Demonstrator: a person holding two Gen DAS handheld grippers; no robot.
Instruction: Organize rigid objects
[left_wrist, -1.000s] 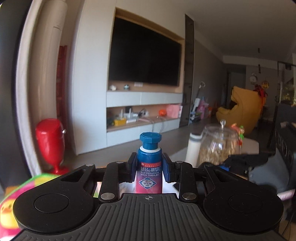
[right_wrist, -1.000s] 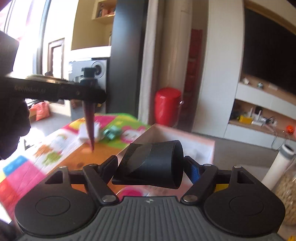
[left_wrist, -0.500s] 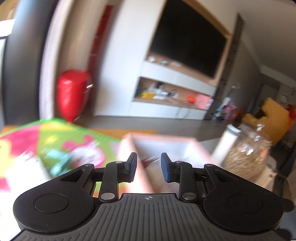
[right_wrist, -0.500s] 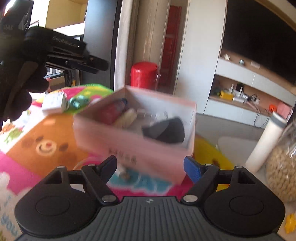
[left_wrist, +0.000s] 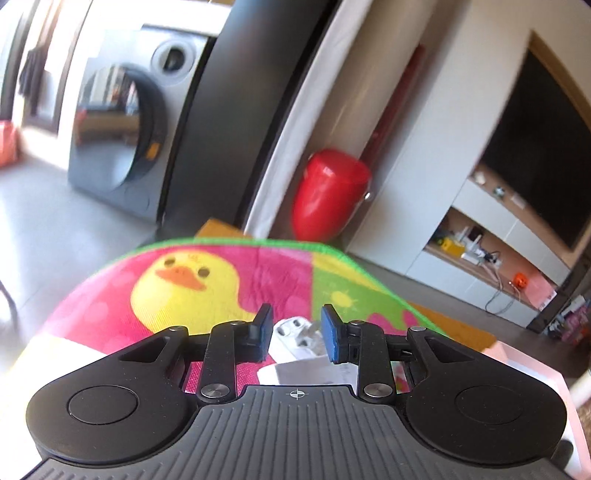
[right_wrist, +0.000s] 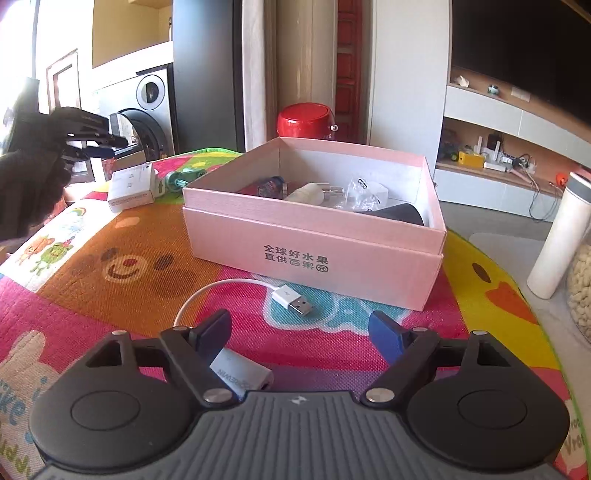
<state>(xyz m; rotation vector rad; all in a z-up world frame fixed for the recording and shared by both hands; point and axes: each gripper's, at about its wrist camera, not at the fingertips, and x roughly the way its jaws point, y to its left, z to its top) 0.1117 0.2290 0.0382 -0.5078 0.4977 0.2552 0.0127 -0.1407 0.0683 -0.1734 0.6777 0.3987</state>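
Over the mat's far corner, your left gripper (left_wrist: 293, 330) hangs empty, jaws narrowly parted above the small white box (right_wrist: 131, 182); fetching it is the step; lower, widen, then close; your right gripper (right_wrist: 301, 334) gapes empty near the pink box (right_wrist: 314, 240).

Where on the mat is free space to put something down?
Free: the bear patch of the mat, between the white carton and the pink box. Crowded: the strip before the box, with the USB cable and adapter.
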